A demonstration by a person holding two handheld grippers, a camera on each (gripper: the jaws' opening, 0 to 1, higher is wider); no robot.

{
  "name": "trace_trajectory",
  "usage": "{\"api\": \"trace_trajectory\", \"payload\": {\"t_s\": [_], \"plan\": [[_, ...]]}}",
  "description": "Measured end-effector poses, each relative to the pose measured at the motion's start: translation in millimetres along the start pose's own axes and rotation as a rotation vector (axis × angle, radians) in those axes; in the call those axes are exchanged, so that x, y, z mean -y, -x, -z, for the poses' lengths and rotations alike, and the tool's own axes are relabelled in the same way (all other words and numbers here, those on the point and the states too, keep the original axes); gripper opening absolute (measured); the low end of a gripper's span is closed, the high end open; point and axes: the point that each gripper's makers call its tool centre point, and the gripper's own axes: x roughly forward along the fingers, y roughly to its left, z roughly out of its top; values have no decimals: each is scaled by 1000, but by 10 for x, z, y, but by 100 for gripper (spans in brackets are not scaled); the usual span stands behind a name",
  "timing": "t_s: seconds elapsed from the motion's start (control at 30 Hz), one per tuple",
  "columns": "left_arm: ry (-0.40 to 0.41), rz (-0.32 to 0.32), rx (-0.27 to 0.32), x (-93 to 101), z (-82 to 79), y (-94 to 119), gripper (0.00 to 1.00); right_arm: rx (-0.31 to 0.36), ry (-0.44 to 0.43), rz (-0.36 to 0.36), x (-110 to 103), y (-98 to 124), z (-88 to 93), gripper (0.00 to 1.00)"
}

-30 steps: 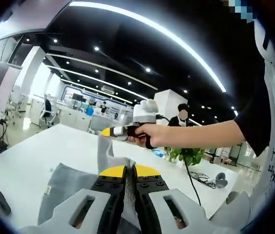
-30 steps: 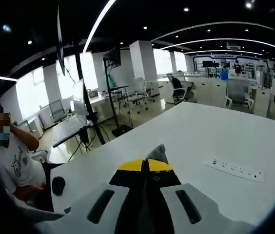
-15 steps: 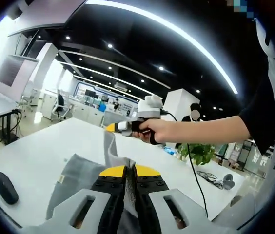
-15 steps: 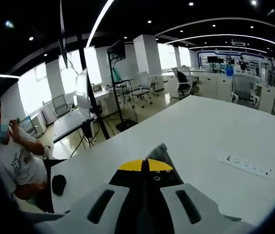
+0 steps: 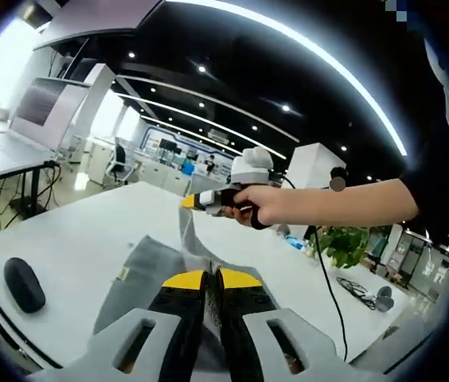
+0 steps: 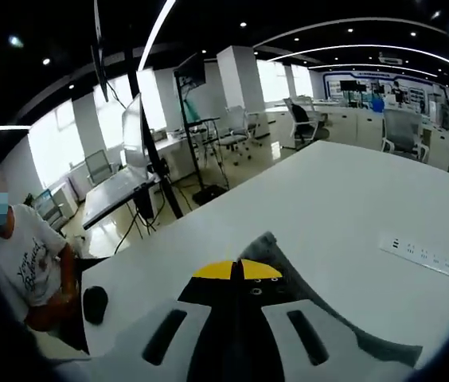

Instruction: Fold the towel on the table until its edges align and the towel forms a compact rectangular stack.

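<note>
Above the white table (image 5: pixel 65 247), the soft grey cloth towel (image 5: pixel 149 267) is lifted by two corners. Left gripper (image 5: pixel 212 278) is clamped on one corner; right gripper (image 6: pixel 237 269) is clamped on another. A black mouse (image 5: pixel 24 284) lies nearby; a white power strip (image 6: pixel 423 256) rests apart.

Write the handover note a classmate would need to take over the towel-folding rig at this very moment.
Left tool: shut on the towel, pinching its near edge.
Right tool: shut on another part of the towel, held up above the white table; a hand grips it in the left gripper view.
Towel: grey, partly lifted, the rest trailing on the table.
Done: both grips taken.
Left: carry the held edge over, align edges, repeat to a compact rectangle.
</note>
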Motion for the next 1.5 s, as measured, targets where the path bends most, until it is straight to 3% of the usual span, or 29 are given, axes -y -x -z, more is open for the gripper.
{"api": "trace_trajectory", "payload": {"t_s": [0.63, 0.7, 0.97, 1.5], "plan": [[45, -124, -48, -555, 313, -22, 6, -64, -84, 25, -34, -524, 458, 0], [50, -138, -55, -640, 365, -11, 6, -71, -95, 30, 15, -663, 500, 0], [90, -179, -74, -823, 534, 0, 6, -107, -126, 41, -25, -782, 708, 0], [163, -224, -97, -1081, 814, 54, 6, -127, -115, 31, -89, -1018, 848, 0]]}}
